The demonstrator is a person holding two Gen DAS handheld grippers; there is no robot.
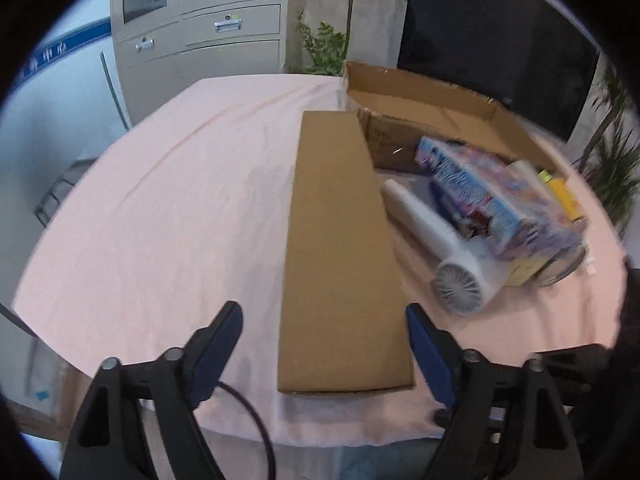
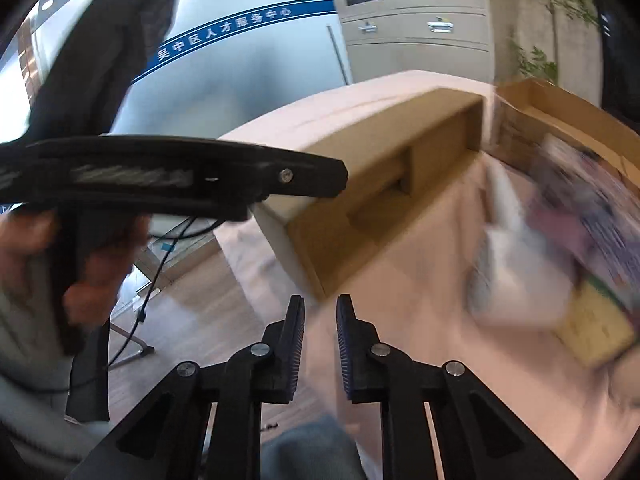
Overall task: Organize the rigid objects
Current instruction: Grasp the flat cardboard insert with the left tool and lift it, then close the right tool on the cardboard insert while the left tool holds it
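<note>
A long closed cardboard box (image 1: 340, 248) lies on the pink tablecloth (image 1: 180, 200); it also shows in the right wrist view (image 2: 360, 168). My left gripper (image 1: 324, 336) is wide open, its jaws on either side of the box's near end, not touching. Right of the box lie a white hair dryer (image 1: 448, 256), a colourful toy box (image 1: 500, 196) and a yellow pack (image 1: 564, 200). An open cardboard carton (image 1: 432, 112) stands behind them. My right gripper (image 2: 320, 340) is empty, its jaws a narrow gap apart, at the table's near edge by the box corner.
The left handle (image 2: 120, 176) and the hand holding it fill the left of the right wrist view. A grey cabinet (image 1: 200, 32), plants (image 1: 332, 36) and a dark screen (image 1: 496, 40) stand behind the table. A wooden floor (image 2: 192, 300) lies below the table edge.
</note>
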